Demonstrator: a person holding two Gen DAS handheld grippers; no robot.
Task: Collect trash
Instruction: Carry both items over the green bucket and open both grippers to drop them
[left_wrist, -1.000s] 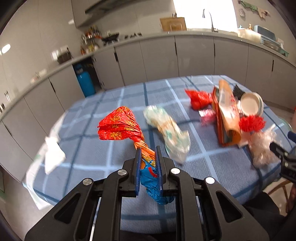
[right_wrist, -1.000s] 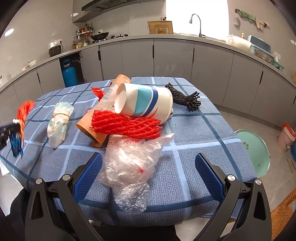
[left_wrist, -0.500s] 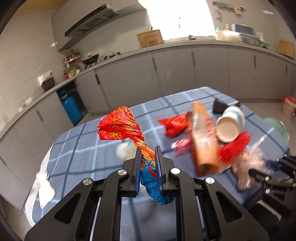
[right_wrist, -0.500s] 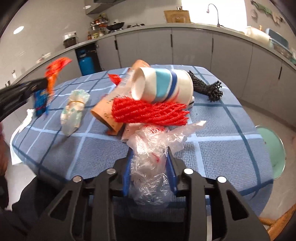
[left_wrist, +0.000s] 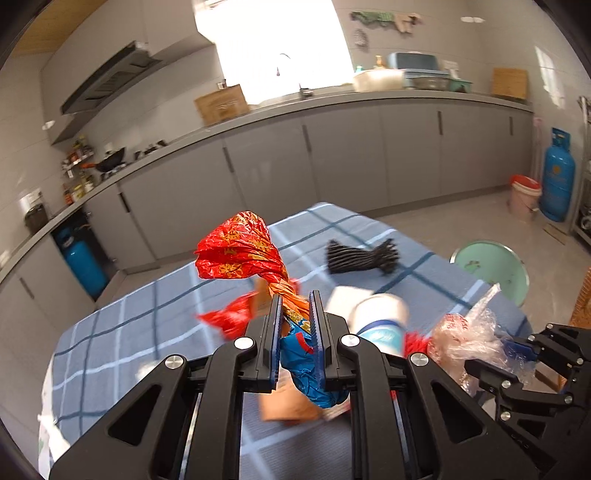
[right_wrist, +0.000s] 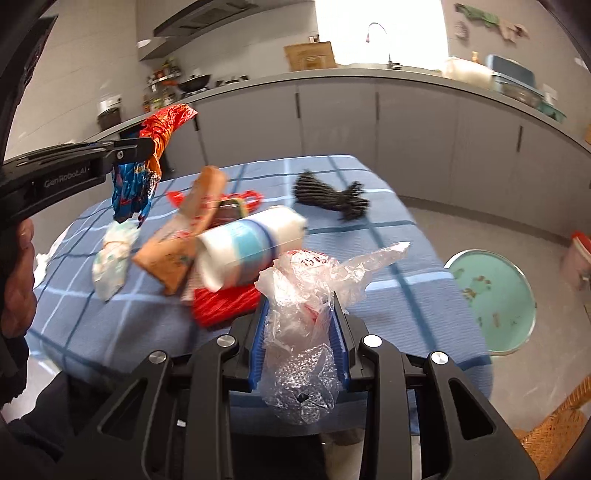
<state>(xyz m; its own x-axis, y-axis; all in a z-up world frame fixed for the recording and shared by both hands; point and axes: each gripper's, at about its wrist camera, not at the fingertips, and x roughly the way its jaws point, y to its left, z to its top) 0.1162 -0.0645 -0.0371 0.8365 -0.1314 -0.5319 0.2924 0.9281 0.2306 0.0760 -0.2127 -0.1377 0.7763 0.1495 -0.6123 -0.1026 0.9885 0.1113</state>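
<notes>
Both grippers are loaded: left gripper (left_wrist: 295, 325) is clamped on a red wrapper (left_wrist: 240, 247), right gripper (right_wrist: 300, 332) pinches a clear bag (right_wrist: 314, 280). Plenty left on the table (right_wrist: 369, 310) (cup (right_wrist: 251, 243), black mesh (right_wrist: 328, 195), more wrappers).

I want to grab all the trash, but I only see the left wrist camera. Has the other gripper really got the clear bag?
Observer: Yes. The right gripper is shut on the clear bag, and a bubbly end of the bag hangs out on the camera side.
Operator: Is any trash hiding from me?
Observer: A white wad lies on the table, left of the orange pack.
Operator: What's the red bit by the cup?
Observer: A red net, lying partly under the cup.
</notes>
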